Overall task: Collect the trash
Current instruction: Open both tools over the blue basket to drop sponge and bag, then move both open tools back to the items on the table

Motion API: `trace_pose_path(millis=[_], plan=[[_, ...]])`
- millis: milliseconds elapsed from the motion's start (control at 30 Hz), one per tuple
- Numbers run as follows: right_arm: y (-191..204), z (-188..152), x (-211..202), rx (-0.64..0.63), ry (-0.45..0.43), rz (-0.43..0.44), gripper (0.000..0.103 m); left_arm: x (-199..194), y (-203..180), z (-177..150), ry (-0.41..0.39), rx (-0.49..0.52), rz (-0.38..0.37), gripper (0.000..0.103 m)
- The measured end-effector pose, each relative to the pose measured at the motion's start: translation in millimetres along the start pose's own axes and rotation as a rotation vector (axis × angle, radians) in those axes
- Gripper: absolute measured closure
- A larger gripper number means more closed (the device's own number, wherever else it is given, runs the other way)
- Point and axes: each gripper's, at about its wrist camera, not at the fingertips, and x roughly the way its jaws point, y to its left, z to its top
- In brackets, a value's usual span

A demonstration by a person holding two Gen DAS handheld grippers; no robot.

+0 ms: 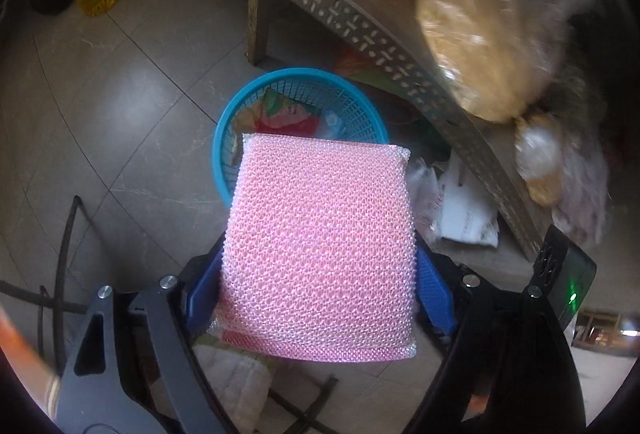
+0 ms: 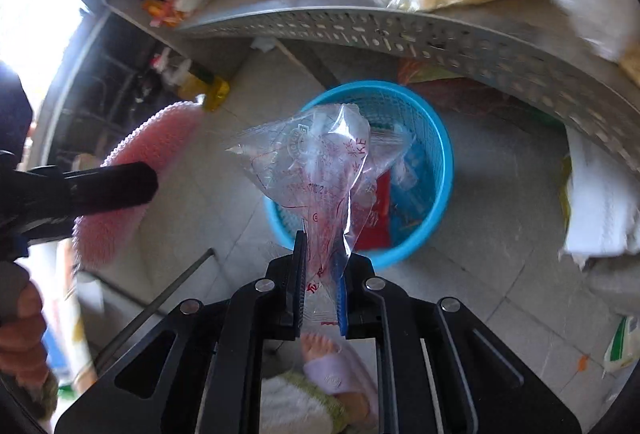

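Right gripper [image 2: 320,258] pinches clear bag [image 2: 316,162] printed "KE" in red.

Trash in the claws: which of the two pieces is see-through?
The plastic bag with red print, pinched in the right claw above the blue basket. The left claw holds an opaque pink sponge.

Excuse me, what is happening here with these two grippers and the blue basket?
A person is collecting trash with two hand-held grippers. The left gripper holds a pink sponge above the blue basket. The right gripper pinches a clear plastic bag over the same basket, which already contains wrappers. Nothing has been dropped yet.
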Motion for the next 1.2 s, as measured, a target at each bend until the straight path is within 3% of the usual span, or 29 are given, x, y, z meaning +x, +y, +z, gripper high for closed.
trace_pose_path(millis=[133, 267, 400, 633, 800, 900, 1000, 1200], plan=[[-7, 26, 59, -0.039, 0.007, -0.078, 0.064, 38, 4, 26, 0.000, -0.063, 0.017, 0.014], [-18, 30, 92, -0.053, 0.041, -0.141, 0.063, 60, 8, 34, 0.054, -0.124, -0.010, 0.014], [-23, 20, 76, -0.051, -0.016, -0.167, 0.062, 43, 5, 32, 0.025, -0.090, -0.057, 0.014], [-30, -1, 29, -0.059, -0.103, -0.199, 0.062, -25, -5, 18, -0.106, -0.040, -0.094, 0.014], [-22, -19, -15, -0.087, -0.146, -0.176, 0.061, -91, -10, -14, -0.221, 0.024, -0.108, 0.014], [-7, -35, -36, -0.119, -0.163, -0.144, 0.055, -130, -14, -46, -0.320, 0.072, -0.030, 0.014], [14, -50, -56, -0.176, -0.161, -0.103, 0.053, -158, -11, -80, -0.389, 0.089, -0.027, 0.014], [64, -74, -112, -0.297, -0.239, -0.039, 0.033, -208, 22, -163, -0.513, 0.039, 0.001, 0.014]])
